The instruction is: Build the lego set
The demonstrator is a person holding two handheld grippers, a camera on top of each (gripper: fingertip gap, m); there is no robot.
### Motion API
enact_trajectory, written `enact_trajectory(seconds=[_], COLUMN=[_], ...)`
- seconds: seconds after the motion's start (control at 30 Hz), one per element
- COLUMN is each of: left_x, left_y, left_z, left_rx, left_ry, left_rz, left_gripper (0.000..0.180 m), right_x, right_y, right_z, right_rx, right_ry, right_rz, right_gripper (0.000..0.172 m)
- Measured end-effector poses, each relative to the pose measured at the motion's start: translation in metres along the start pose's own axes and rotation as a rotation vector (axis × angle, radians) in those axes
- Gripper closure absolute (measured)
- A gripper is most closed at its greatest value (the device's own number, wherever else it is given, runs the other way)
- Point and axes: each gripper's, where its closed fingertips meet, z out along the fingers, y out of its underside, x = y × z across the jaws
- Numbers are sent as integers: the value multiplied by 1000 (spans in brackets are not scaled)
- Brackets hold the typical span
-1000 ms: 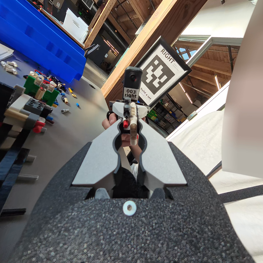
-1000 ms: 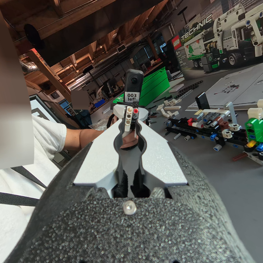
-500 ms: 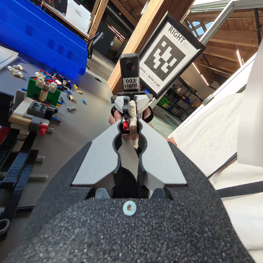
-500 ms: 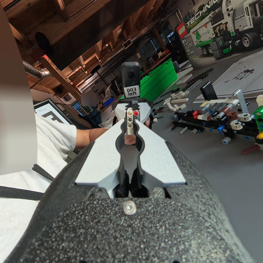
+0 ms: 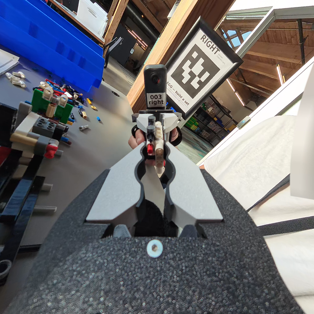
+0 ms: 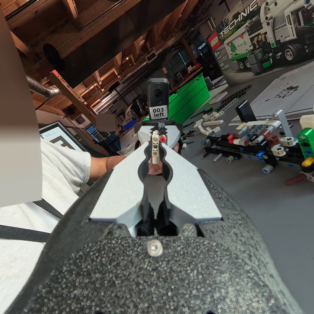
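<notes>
Both grippers meet nose to nose above the grey table (image 5: pixel 95 153), on one small brick assembly. It is a white holed beam (image 5: pixel 159 149) with a red pin (image 5: pixel 149 148) and dark grey parts beside it. My left gripper (image 5: pixel 155 153) is shut on the assembly, with the beam and the red pin between its fingers. The right gripper (image 5: pixel 156 129) faces it from beyond. In the right wrist view my right gripper (image 6: pixel 155 151) is shut on the white beam (image 6: pixel 155 149) alone. The red pin (image 6: pixel 162 139) sits just past its fingertips, at the left gripper (image 6: pixel 158 136).
A partly built model (image 5: pixel 34 132) and loose small parts (image 5: pixel 81 108) lie left, before a blue bin (image 5: pixel 42 42). A framed marker sign (image 5: pixel 200 68) stands behind. The right wrist view shows the model (image 6: pixel 254 144), a green bin (image 6: pixel 188 96), the set's box (image 6: pixel 263 37) and a person's white shirt (image 6: pixel 59 169). My left and right fingertips are right by each other.
My right gripper's jaws have closed from a wider stance onto the white beam. My left gripper has kept its grip. Both views have shifted a little.
</notes>
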Motion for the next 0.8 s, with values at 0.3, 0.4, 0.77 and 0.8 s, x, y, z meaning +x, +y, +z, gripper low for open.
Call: enact_trajectory(seconds=[0.3, 0.4, 0.77, 0.8], left_x=[-5, -6, -4, -3], left_y=[-4, -11, -9, -8], left_z=[-3, -8, -6, -5], left_rx=[27, 71, 64, 60], left_ry=[-7, 7, 11, 9], left_rz=[-37, -66, -58, -52], left_gripper=[167, 167, 167, 167], right_x=[6, 5, 4, 4], right_y=[1, 0, 2, 1], right_z=[2, -1, 2, 1], right_rx=[-5, 4, -3, 6], right_ry=[37, 25, 41, 40], right_rz=[-5, 8, -46, -52], right_gripper=[165, 157, 166, 166])
